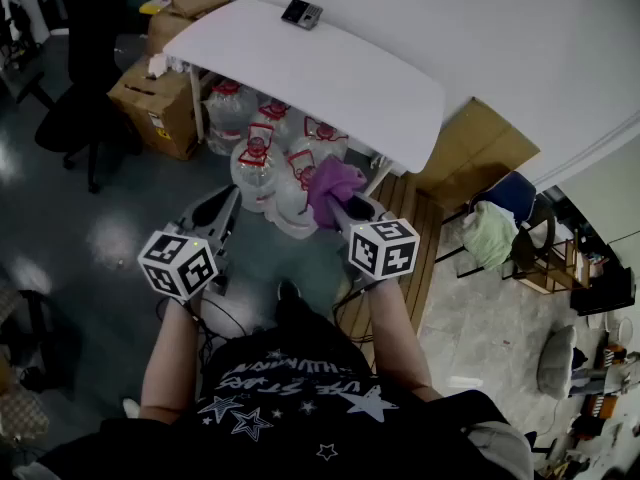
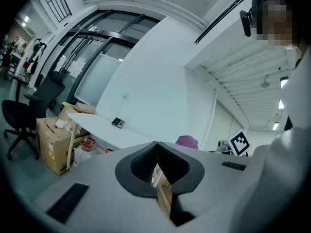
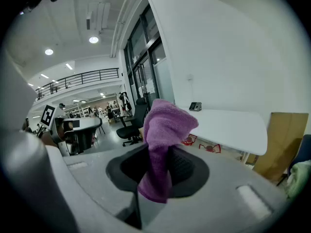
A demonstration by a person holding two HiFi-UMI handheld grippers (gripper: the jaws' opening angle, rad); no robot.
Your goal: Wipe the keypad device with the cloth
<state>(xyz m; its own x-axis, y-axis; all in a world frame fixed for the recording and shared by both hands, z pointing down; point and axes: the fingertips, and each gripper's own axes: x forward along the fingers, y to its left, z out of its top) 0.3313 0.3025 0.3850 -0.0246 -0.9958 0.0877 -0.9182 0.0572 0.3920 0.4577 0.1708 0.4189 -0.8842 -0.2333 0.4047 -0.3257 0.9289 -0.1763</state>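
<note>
Person's arms [image 1: 395, 338] hold grippers low, well short of white surface [image 1: 330, 78]. Right gripper [image 3: 158, 166] fingers pinch purple cloth [image 3: 165, 125], bunch free for wiping. Left gripper [image 2: 158, 166] fingers together, empty. Keypad device [image 1: 301, 13] on surface's far edge.

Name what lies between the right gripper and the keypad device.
Head view: beyond the cloth, water jugs under the table, then its bare top to the keypad device.

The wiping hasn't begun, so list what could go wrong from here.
1. The keypad device lies near the far edge of the white table. A wipe could slide it, since the left gripper is shut on nothing and is not steadying it.
2. The right gripper pinches the purple cloth by a narrow fold, so it might pull out under pressure.
</note>
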